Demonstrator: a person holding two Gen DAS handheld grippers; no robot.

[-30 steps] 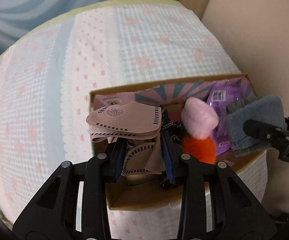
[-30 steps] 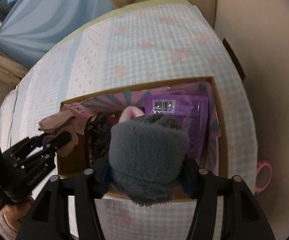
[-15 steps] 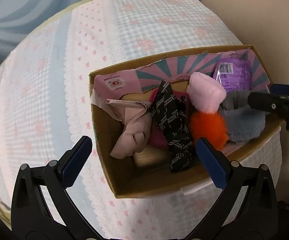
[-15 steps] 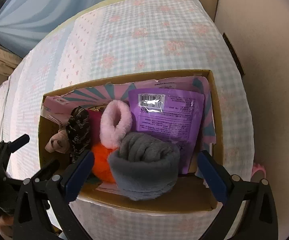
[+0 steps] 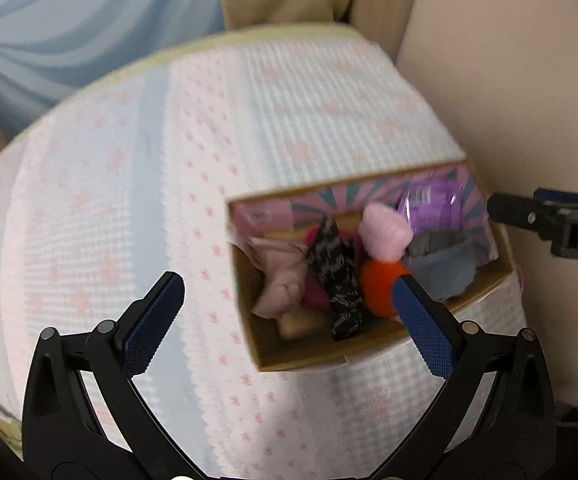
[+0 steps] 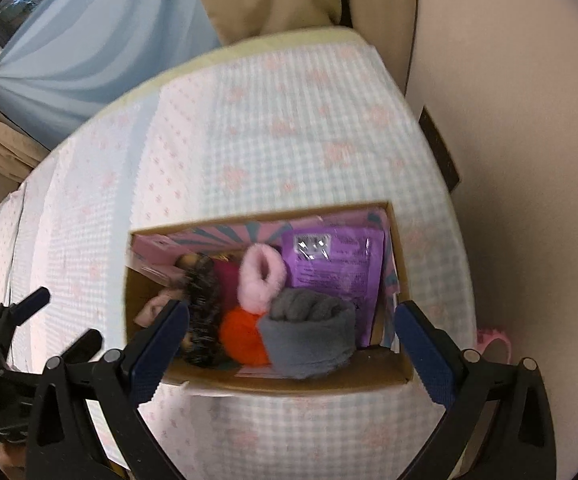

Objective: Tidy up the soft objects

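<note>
My left tongs stood wide apart with nothing between them, and so did my right tongs. Both had just been opening: a second before, the left was clamped on a pink mask and the right on a grey fleece. Now neither pad touched anything, and both tongs had lifted clear above the box.

The mask lay crumpled at the left end of the box, against the wall. The fleece sat rolled at the near right, just beside an orange pom and below a pink fluffy piece. A black patterned cloth ran between the mask and the pom. A purple packet lay flat at the far right.

The box rested on a bed with a checked and flowered cover. I saw no loose soft thing on the cover in either view; only a pink ring showed past the bed's right edge, too small to identify.

I judged both drops done, and the sorting near its end.
</note>
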